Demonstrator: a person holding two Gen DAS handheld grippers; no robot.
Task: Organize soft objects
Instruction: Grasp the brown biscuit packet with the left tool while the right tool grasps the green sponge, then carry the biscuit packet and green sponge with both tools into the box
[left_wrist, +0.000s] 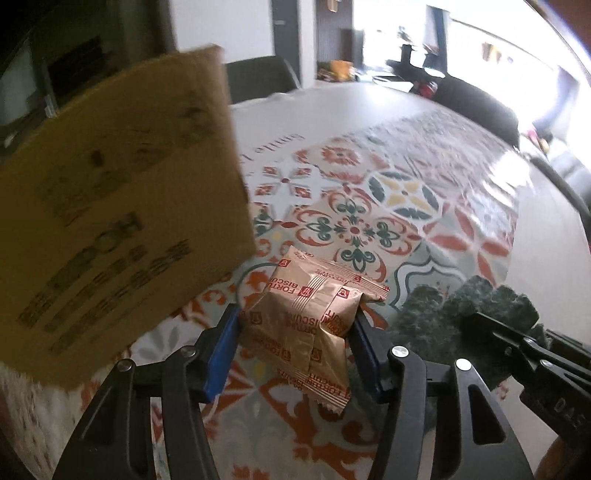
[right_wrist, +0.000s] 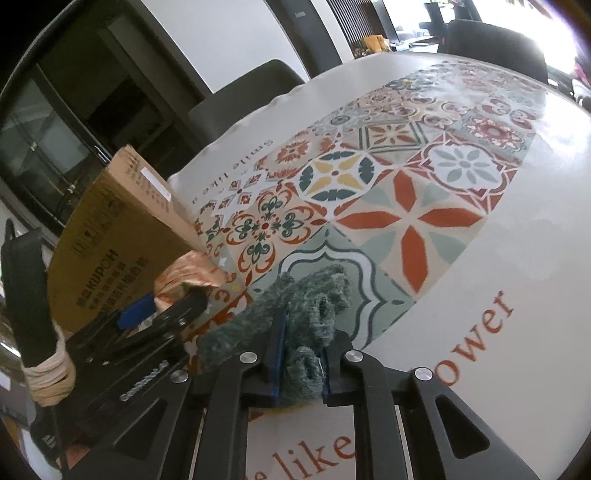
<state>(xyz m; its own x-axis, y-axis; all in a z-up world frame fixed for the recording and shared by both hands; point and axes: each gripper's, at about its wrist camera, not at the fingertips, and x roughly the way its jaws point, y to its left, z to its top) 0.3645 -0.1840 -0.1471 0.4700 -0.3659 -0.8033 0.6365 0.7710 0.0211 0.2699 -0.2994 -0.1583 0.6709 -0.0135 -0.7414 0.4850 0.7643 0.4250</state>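
Note:
My left gripper is shut on a gold biscuit packet with red print, held a little above the patterned tablecloth. A brown cardboard box stands close on its left. My right gripper is shut on a dark green fuzzy cloth that bunches out ahead of the fingers. In the left wrist view the green cloth and the right gripper show at lower right. In the right wrist view the left gripper, its packet and the box are at left.
The tablecloth has tile patterns and orange lettering. Dark chairs stand at the table's far edge, with a dark cabinet behind. More furniture and bright windows lie beyond the table.

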